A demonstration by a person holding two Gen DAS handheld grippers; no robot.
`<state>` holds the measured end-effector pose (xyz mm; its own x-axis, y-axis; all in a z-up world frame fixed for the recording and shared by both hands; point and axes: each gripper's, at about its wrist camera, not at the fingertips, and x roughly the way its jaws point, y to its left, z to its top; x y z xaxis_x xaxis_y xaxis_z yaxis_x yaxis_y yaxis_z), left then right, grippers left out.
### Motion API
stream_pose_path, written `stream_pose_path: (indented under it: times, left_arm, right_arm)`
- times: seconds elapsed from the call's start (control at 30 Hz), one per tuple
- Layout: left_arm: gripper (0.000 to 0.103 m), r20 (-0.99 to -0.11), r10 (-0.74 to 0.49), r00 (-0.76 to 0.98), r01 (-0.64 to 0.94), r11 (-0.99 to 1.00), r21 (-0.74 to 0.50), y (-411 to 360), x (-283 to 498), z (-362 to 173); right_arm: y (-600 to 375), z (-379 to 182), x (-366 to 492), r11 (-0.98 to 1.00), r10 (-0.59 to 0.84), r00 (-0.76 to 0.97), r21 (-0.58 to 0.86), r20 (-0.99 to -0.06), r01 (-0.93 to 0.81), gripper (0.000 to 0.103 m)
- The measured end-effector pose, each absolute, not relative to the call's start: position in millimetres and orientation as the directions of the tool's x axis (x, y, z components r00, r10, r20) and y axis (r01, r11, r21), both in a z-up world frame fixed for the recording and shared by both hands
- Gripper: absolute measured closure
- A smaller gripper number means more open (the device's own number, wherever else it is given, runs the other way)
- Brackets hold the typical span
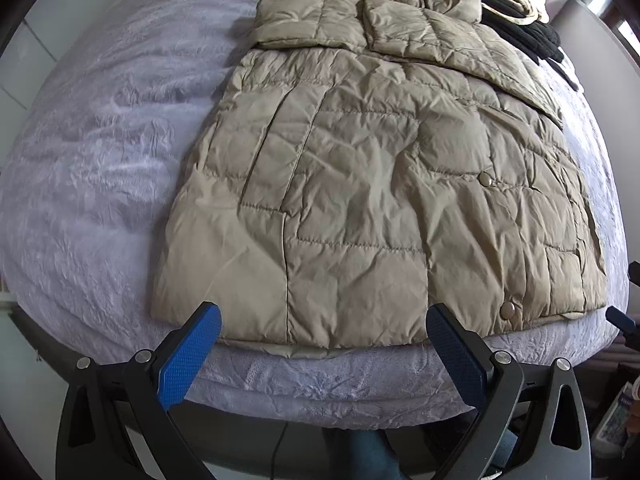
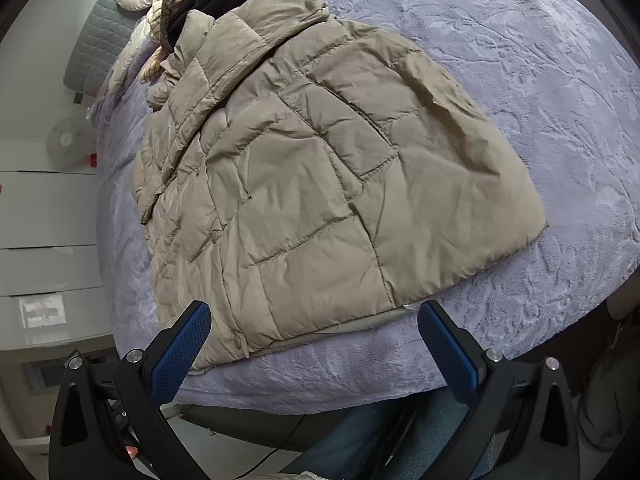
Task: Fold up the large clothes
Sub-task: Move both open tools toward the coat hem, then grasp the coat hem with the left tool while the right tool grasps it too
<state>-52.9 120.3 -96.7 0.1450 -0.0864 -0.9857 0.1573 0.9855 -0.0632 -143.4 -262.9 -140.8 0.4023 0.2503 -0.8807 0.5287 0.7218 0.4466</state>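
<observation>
Now the beige quilted puffer jacket [image 1: 360, 184] lies flat on the lavender plush bed cover [image 1: 100, 168], its snap-buttoned hem along the bed's near edge and both sleeves folded across the chest. Left gripper [image 1: 324, 330] and right gripper [image 2: 314, 328] hover over that hem, blue-padded jaws spread wide, nothing clamped. Dark clothes [image 1: 520, 28] pile at the far edge
</observation>
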Motion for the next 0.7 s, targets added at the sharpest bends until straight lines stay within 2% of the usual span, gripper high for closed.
stream_pose_path:
  times: [0.17,0.3,0.43,0.6,0.7]
  left_arm:
    - [0.000,-0.974,-0.188,0.130,0.075,0.981,-0.179,134.1,-58.7,-103.3]
    - [0.000,-0.940,-0.322,0.112,-0.102,0.938,-0.333,176.1,-65.2,-121.8]
    - [0.000,-0.909,-0.408,0.085,-0.233,0.879,-0.416,204.4,-67.7,-151.1]
    - [0.000,-0.852,-0.514,0.105,-0.273,0.809,-0.521,206.0,-55.8,-170.9]
    - [0.000,-0.847,-0.522,0.101,-0.260,0.808,-0.529,192.2,-41.2,-177.7]
  right_arm:
    - [-284.1,-150.8,-148.8,0.673,0.294,0.408,0.490,-0.864,0.554,0.000]
    - [-301.0,-168.6,-155.7,0.575,0.378,0.454,0.589,-0.807,0.568,0.000]
    - [-313.6,-191.6,-165.6,0.483,0.427,0.478,0.640,-0.768,0.598,0.000]
    - [-327.7,-219.6,-173.7,0.349,0.450,0.522,0.681,-0.724,0.644,0.000]
    - [-332.3,-228.4,-172.3,0.298,0.447,0.552,0.699,-0.704,0.651,0.000]
